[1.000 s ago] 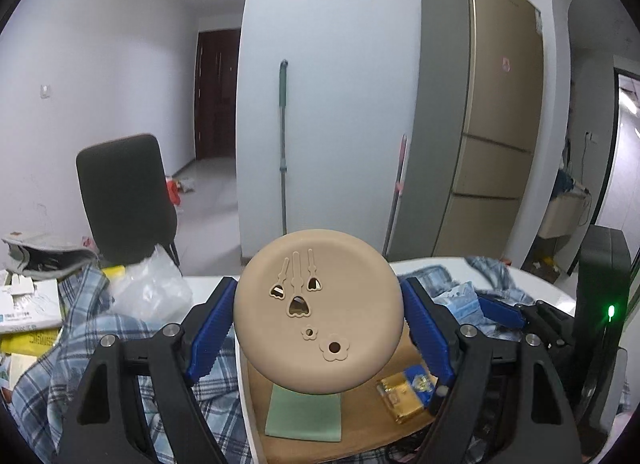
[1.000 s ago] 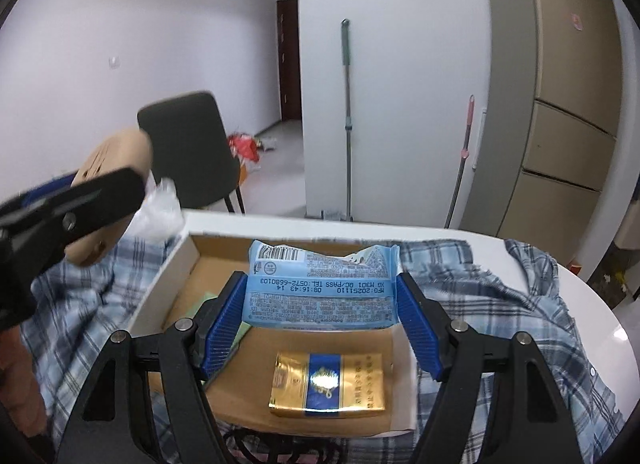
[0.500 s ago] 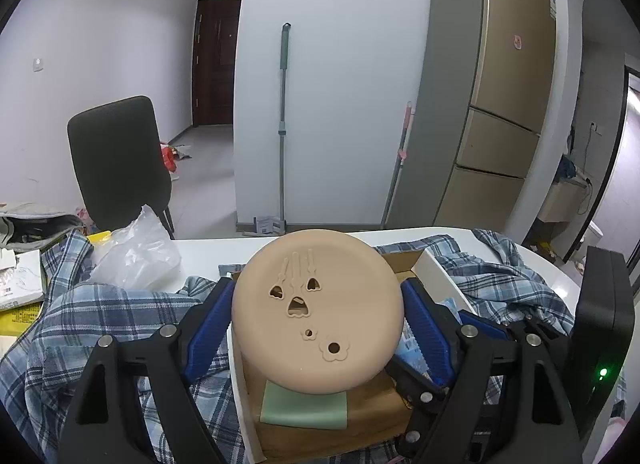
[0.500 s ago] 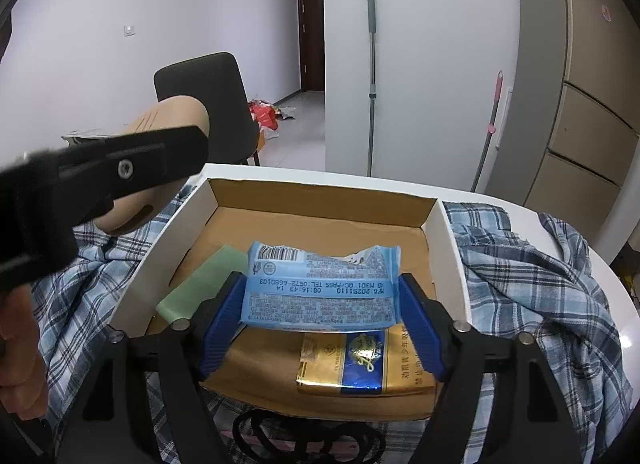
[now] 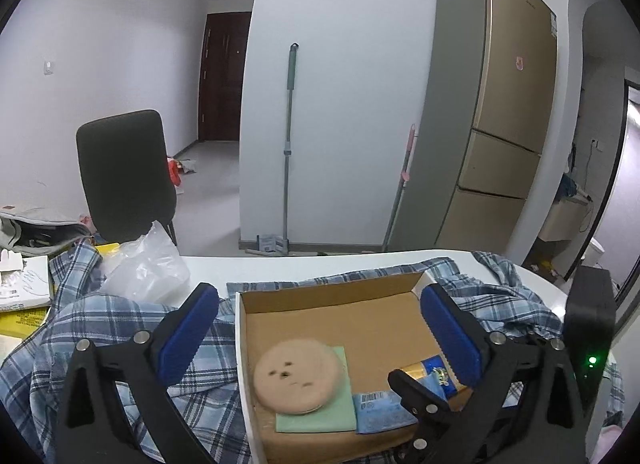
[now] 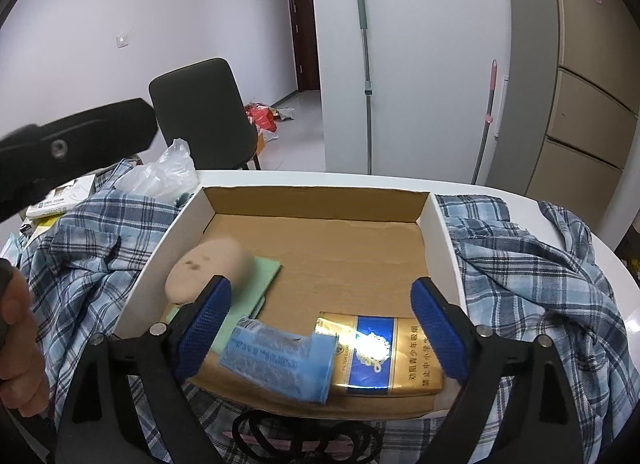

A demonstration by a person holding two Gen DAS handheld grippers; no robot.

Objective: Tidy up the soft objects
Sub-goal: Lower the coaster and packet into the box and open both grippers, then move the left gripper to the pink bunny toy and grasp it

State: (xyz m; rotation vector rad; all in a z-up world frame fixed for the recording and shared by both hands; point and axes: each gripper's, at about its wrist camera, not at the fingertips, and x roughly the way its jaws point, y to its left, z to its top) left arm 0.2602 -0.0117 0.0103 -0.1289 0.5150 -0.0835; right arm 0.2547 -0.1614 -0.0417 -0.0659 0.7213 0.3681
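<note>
A shallow cardboard box (image 5: 332,304) (image 6: 320,240) stands on a plaid shirt on the table. In it, a round tan soft pad (image 5: 298,375) (image 6: 204,268), blurred, rests on a green cloth (image 5: 324,412) (image 6: 260,276). A blue packet (image 5: 378,410) (image 6: 280,360) lies at the box's near side, beside a gold and blue pack (image 6: 380,352) (image 5: 434,374). My left gripper (image 5: 320,338) is open and empty above the box. My right gripper (image 6: 320,336) is open and empty above the box's near edge.
The blue plaid shirt (image 5: 100,344) (image 6: 540,264) covers the white table (image 5: 320,264) around the box. A clear plastic bag (image 5: 144,268) and papers (image 5: 24,292) lie at the left. A black chair (image 5: 124,171) stands behind. Black cords (image 6: 300,436) lie at the near edge.
Both grippers have opened. The tan pad has dropped from the left gripper into the box onto the green cloth. The blue packet has dropped from the right gripper into the box.
</note>
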